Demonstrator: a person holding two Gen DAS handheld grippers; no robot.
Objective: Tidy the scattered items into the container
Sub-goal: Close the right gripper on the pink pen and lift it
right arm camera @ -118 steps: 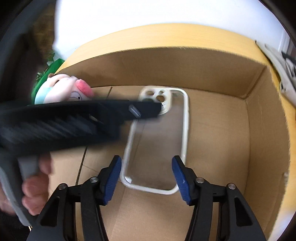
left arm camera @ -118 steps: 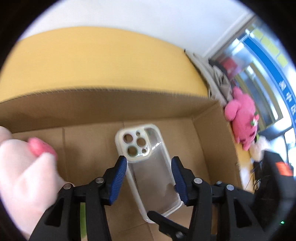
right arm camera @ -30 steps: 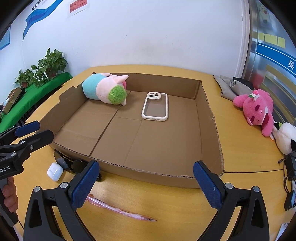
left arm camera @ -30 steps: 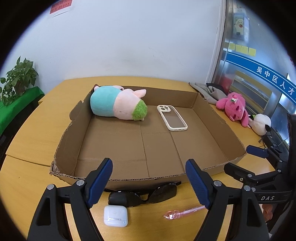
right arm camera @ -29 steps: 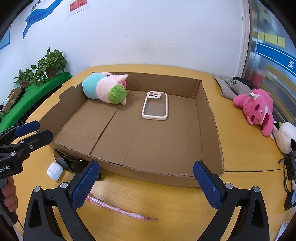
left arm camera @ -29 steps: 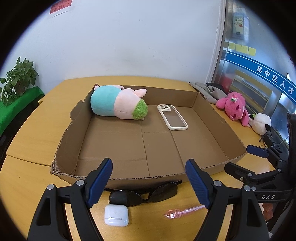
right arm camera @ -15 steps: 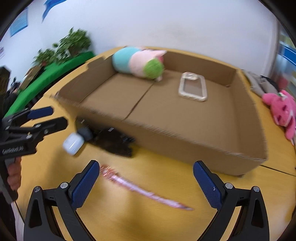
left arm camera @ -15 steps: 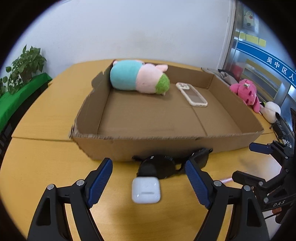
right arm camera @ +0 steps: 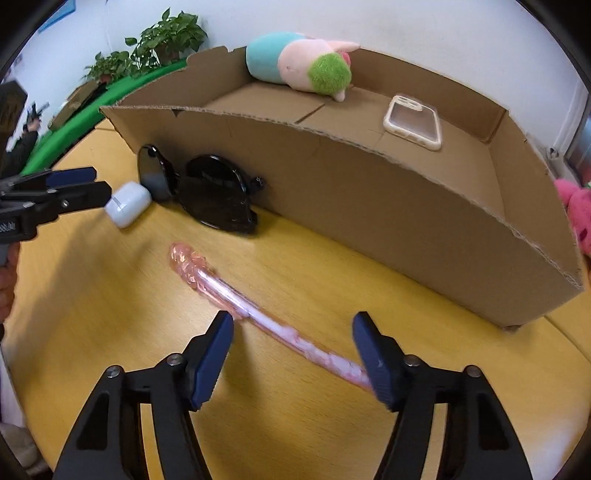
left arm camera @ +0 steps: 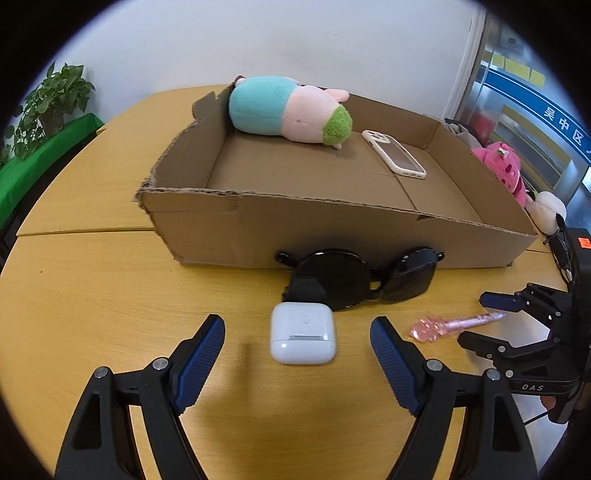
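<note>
On the table | pink pen (right arm camera: 258, 314) lies between right gripper (right arm camera: 291, 347) jaws, just closing, not yet gripping

A pink plush toy (left arm camera: 504, 168) lies on the yellow wooden tabletop (left arm camera: 74, 192) beyond the right end, with a white plush (left arm camera: 550, 210) just beside it. Leafy potted plants (right arm camera: 166, 35) stand against the white wall (left arm camera: 295, 40) above a green surface (left arm camera: 40, 155), and grey cloth (left arm camera: 461, 131) lies near the pink toy.
</note>
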